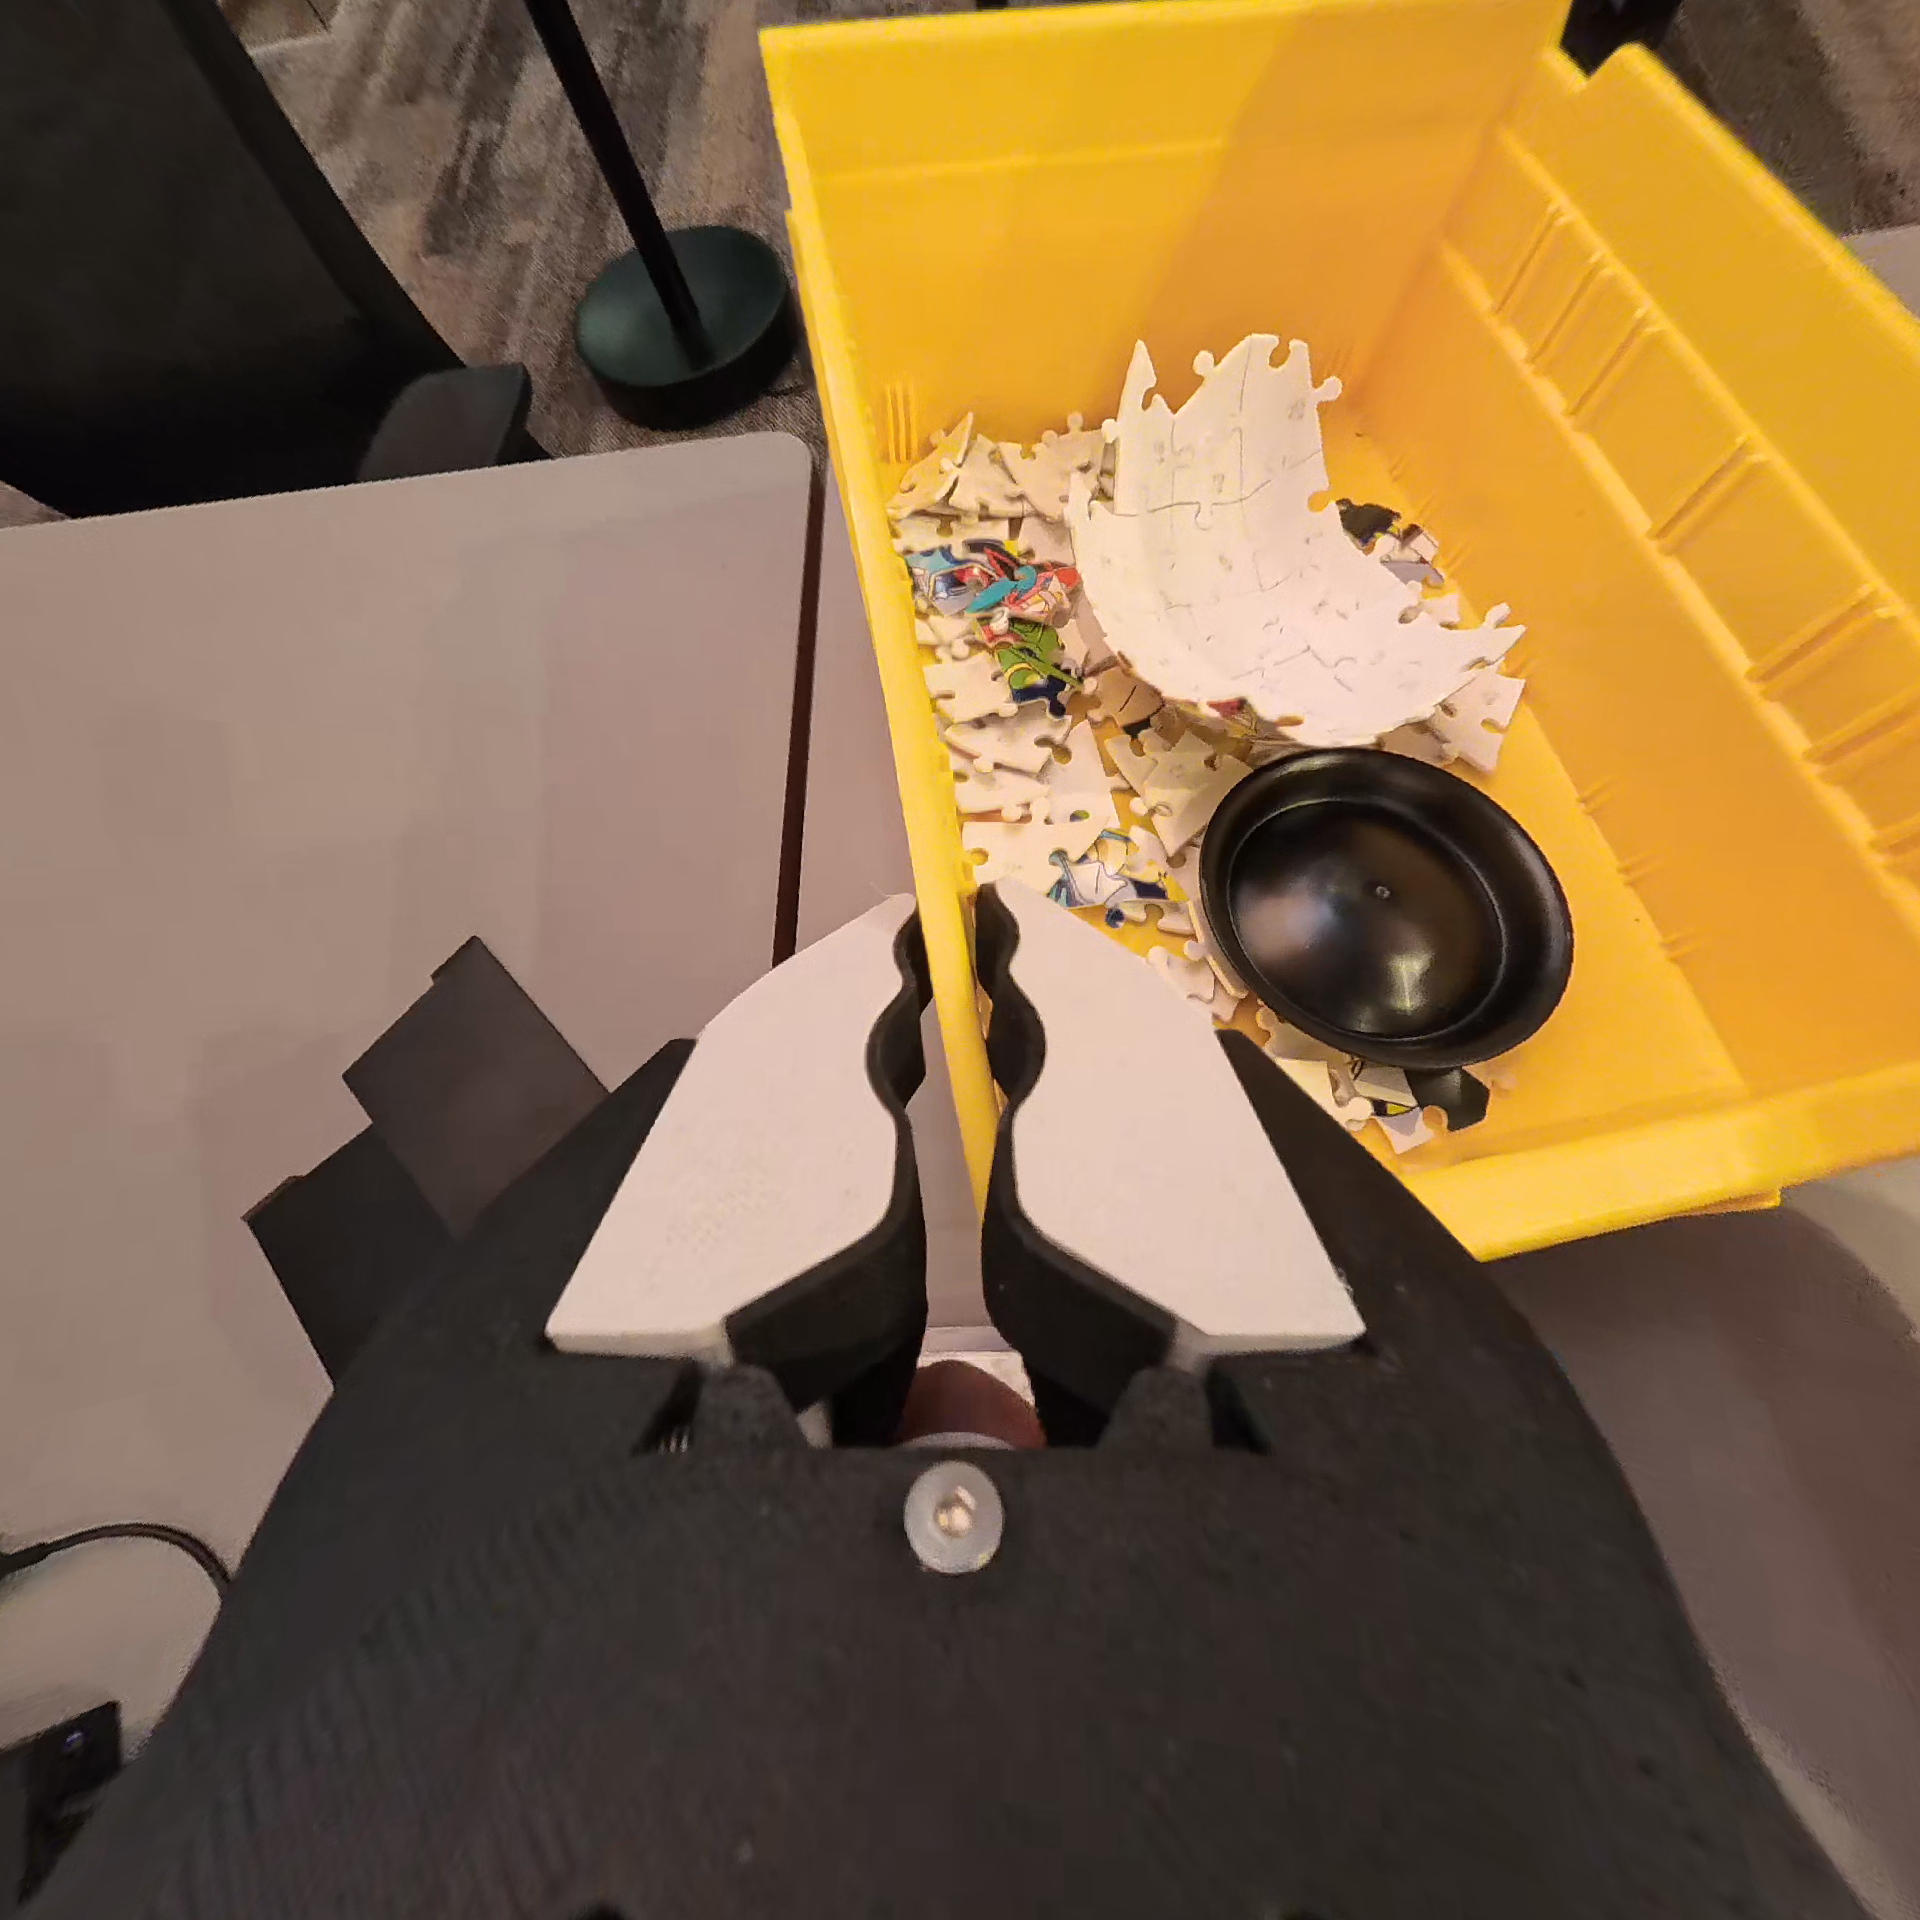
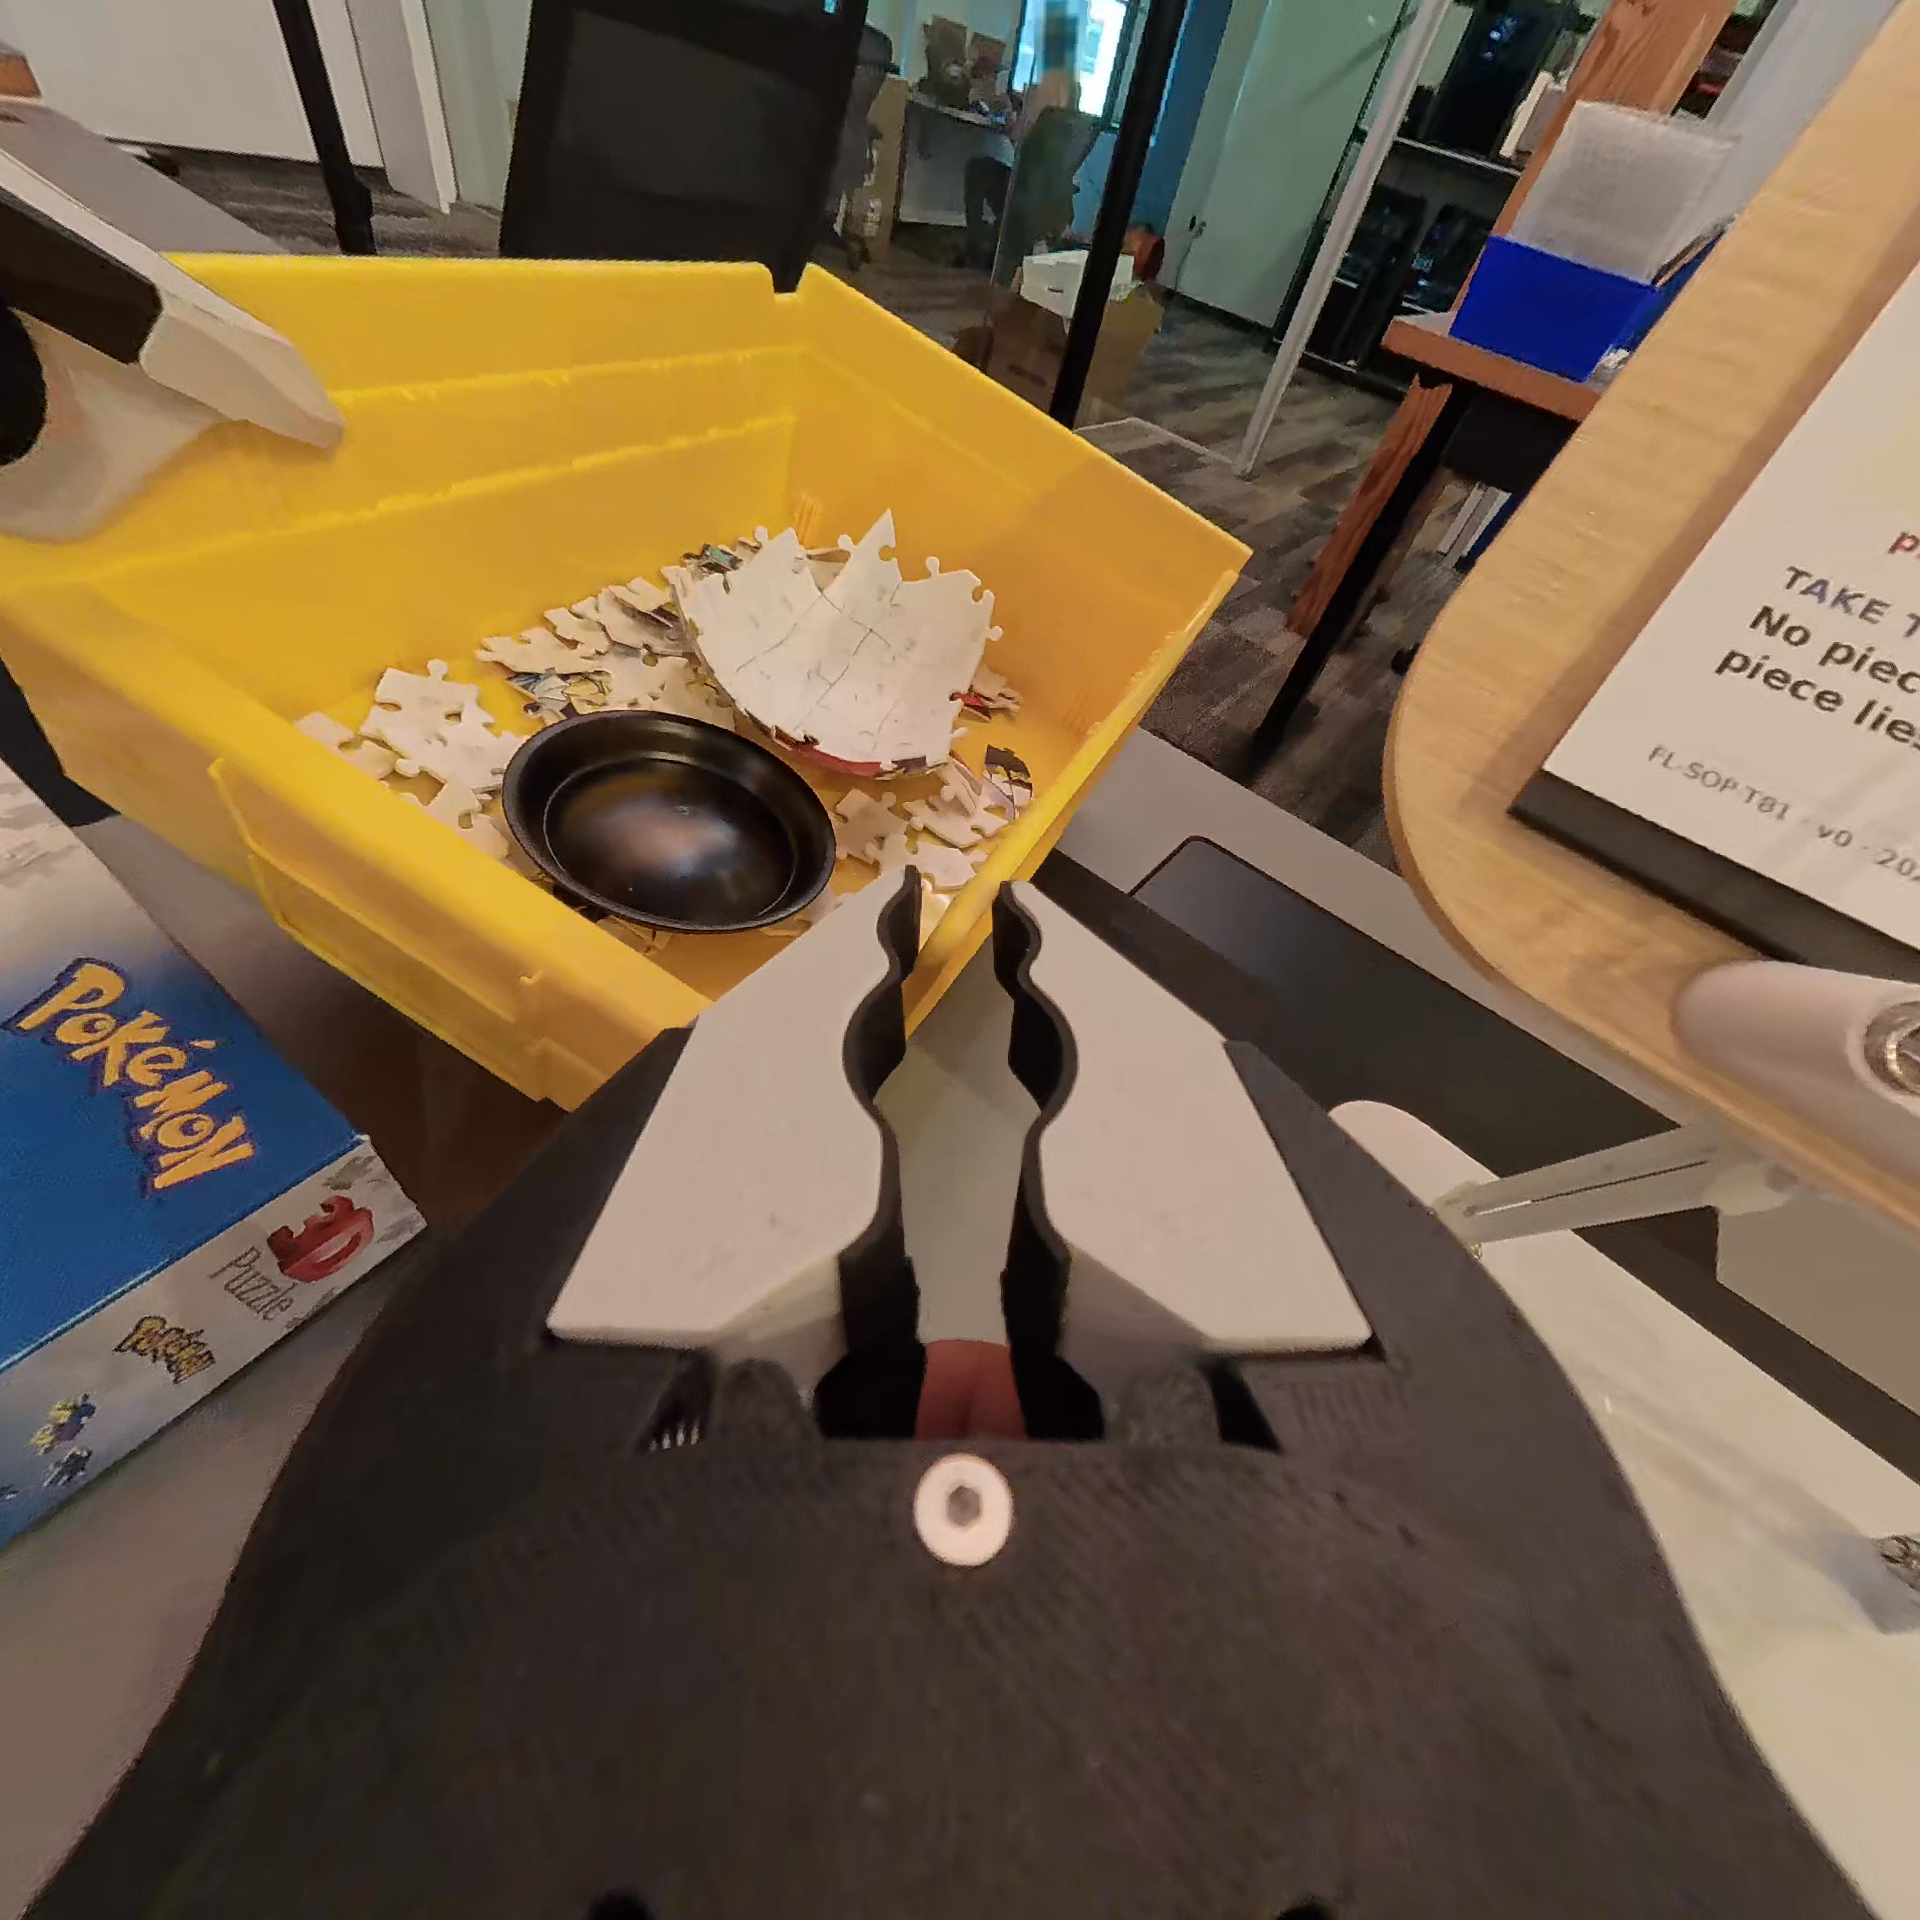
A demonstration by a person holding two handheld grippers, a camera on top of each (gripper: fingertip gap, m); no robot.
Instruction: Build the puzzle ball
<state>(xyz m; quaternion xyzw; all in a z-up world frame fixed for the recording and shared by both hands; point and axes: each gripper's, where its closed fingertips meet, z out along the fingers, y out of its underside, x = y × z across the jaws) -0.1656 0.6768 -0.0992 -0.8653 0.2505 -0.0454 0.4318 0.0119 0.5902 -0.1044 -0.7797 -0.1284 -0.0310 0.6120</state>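
Grey table [image 1: 364, 727] bears yellow bin [image 1: 1039, 260] — left tool [image 1: 948, 914] pinches its wall, right tool [image 2: 956, 904] slightly parted, empty.

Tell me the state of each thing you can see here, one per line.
left gripper: gripper nearly shut over the bin's side wall, grip unclear
right gripper: open, holds nothing
yellow bin: open-topped
curved puzzle shell: partly assembled, inner white side up, on the loose pieces
loose puzzle pieces: unjoined, heaped on the bin floor
black dish: hollow side up, nothing in it
puzzle box: shut, outside the bin
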